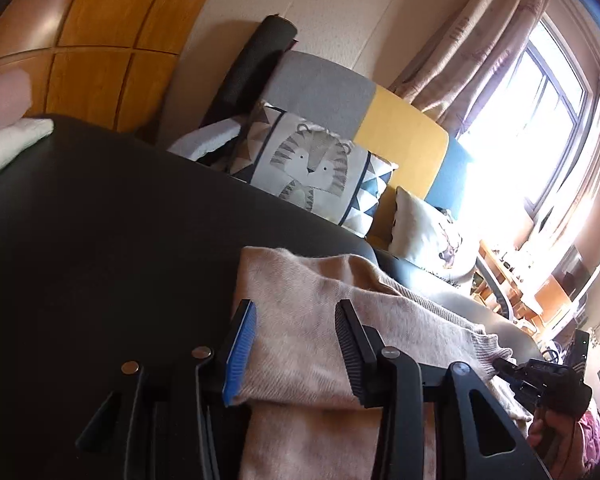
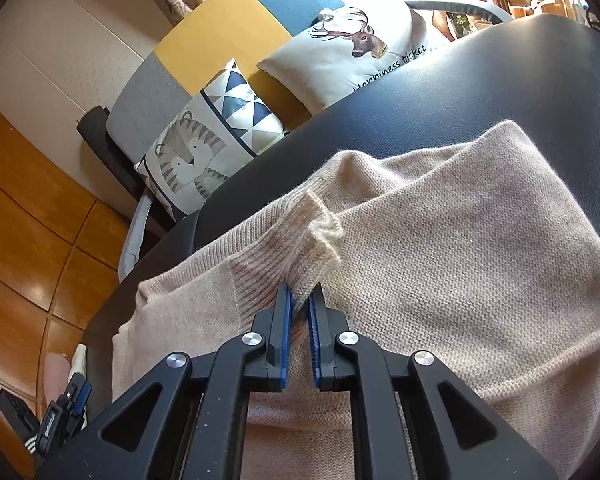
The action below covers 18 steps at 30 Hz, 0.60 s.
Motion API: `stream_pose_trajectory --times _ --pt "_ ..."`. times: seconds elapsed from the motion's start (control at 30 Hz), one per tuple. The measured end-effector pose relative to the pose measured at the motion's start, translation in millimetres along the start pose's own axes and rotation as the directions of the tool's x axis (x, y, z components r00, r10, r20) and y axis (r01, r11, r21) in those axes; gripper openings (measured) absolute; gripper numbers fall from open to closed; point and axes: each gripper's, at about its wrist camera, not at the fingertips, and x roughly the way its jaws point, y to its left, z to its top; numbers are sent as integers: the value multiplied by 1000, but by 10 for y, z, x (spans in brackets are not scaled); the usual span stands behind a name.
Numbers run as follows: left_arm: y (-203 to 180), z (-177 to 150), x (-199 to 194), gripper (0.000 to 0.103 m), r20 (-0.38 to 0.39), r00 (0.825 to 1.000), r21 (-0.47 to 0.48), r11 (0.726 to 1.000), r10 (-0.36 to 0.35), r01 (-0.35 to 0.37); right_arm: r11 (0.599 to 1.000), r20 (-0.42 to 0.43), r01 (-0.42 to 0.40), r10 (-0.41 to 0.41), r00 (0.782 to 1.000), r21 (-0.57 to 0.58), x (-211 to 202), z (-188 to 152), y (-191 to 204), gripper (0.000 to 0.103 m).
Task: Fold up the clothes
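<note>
Mid-fold: right gripper (image 2: pixel 300 300) clamped on the beige sweater's (image 2: pixel 440 240) ribbed cuff (image 2: pixel 320 236). Left gripper (image 1: pixel 296 344) straddles a thick fold of the sweater, apparently gripping it. Next, probably: carry the cuff across the sweater body.

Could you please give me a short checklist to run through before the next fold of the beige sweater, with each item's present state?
1. Right tongs pinch the ribbed cuff: ok.
2. Left tongs grip the sweater: cannot tell; jaws stand apart with cloth between them.
3. Sweater rests on the black table, nothing lying on it: ok.
4. Table surface beyond the sweater free for the fold: ok.
5. Sweater body smooth: not ok, folds show near the cuff.
</note>
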Motion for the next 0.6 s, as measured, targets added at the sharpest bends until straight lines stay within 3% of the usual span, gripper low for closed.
stream_pose_trajectory --times 0.13,0.23,0.3,0.4,0.47,0.6 --pt "-230 116 449 42 -55 998 99 995 32 -27 998 30 56 -55 998 -25 -71 -11 16 8" --pt "-261 29 679 42 -116 989 160 984 94 -75 994 -42 101 -103 994 -49 31 -36 -76 13" --pt "-256 3 751 42 -141 983 171 981 117 -92 994 -20 105 -106 994 -17 -37 -34 -149 20" --pt "-243 3 743 42 -136 983 175 980 124 -100 992 36 124 -124 992 16 -182 -22 -214 21" --pt "-185 17 717 42 -128 984 149 984 120 -101 991 91 129 -127 988 -21 -304 0 -133 21" --pt "-42 12 652 41 -108 985 90 988 135 -126 968 137 126 -98 986 -216 -309 68 250 21"
